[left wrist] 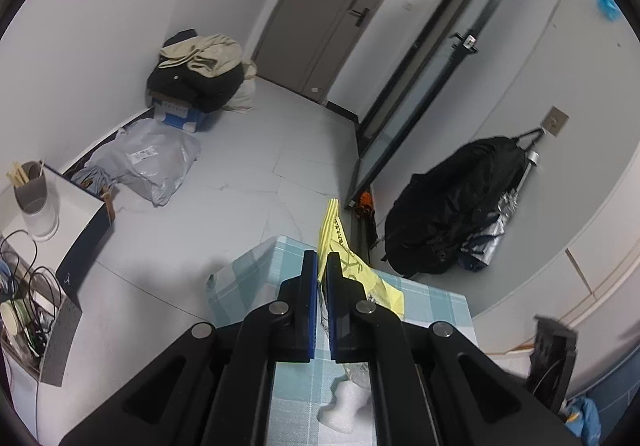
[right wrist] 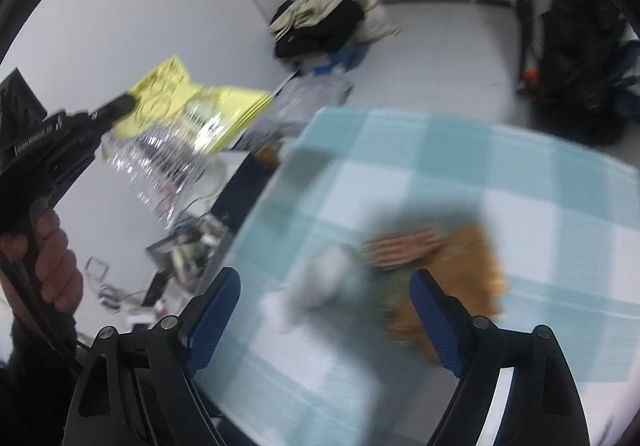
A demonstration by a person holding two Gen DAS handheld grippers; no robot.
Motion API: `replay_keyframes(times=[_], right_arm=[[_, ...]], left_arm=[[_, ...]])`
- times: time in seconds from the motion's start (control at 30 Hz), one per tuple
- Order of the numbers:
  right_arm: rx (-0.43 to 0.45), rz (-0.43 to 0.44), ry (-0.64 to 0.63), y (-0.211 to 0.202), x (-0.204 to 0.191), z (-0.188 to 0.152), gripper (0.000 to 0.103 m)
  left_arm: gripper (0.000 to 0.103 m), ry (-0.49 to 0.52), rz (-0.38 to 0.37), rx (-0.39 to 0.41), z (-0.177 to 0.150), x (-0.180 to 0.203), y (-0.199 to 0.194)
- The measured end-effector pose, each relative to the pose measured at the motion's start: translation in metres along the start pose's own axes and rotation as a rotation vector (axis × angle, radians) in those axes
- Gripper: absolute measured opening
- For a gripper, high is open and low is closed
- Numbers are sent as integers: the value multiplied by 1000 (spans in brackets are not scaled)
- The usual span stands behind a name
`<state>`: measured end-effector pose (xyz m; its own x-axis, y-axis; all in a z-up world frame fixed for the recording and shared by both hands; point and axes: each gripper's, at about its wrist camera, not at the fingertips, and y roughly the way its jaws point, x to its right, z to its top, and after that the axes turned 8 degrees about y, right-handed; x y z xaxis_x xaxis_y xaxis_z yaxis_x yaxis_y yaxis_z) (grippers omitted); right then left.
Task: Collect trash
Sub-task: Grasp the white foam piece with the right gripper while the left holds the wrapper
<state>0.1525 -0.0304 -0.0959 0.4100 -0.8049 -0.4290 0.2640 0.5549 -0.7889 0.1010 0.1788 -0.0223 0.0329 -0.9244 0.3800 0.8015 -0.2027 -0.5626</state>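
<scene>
Left gripper (left wrist: 322, 258) pinching yellow wrapper (left wrist: 334, 238), pointing forward

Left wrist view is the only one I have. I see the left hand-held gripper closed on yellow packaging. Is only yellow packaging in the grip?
Observer: No. The right wrist view shows a crinkled silver wrapper hanging below the yellow packaging, at the left hand-held gripper.
Operator: What is the right hand-held gripper doing?
Observer: The right hand-held gripper is open, above the checked tablecloth.
Operator: What is under it?
Observer: A white lump and an orange-brown packet, both blurred.
</scene>
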Motion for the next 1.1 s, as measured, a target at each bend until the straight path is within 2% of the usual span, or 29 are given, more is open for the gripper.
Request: replay_keyframes(times=[0.17,0.27,0.37,0.6,0.63,0.7,0.93,1.1], right_arm=[[-54,-6,27,31,-12,-2,84],[-90,-7,56,45,-12,-3,82],[-105,-34,64,56,-13,-2,81],[-151,-124,60,77,-13,-5,64],[-140,-136,41,78,-16,-5,53],[-147,-159,7,83,-23,-6,41],[-133,-174,-26,79,-26,-8,40],[-103,-146,-16,67,-26,-7,39]], left_arm=[[0,-18,20,-3,0,-6,1],[0,-35,85,-1,-1,-14,0],[0,-41,111,5,0,-22,-2],[0,-60,116,-10,-2,-38,0],[0,-63,112,-15,-2,-41,-1],[0,-68,115,-23,-2,-44,0],[0,-126,116,-40,-3,-59,0],[0,-109,121,-29,-2,-53,-2]])
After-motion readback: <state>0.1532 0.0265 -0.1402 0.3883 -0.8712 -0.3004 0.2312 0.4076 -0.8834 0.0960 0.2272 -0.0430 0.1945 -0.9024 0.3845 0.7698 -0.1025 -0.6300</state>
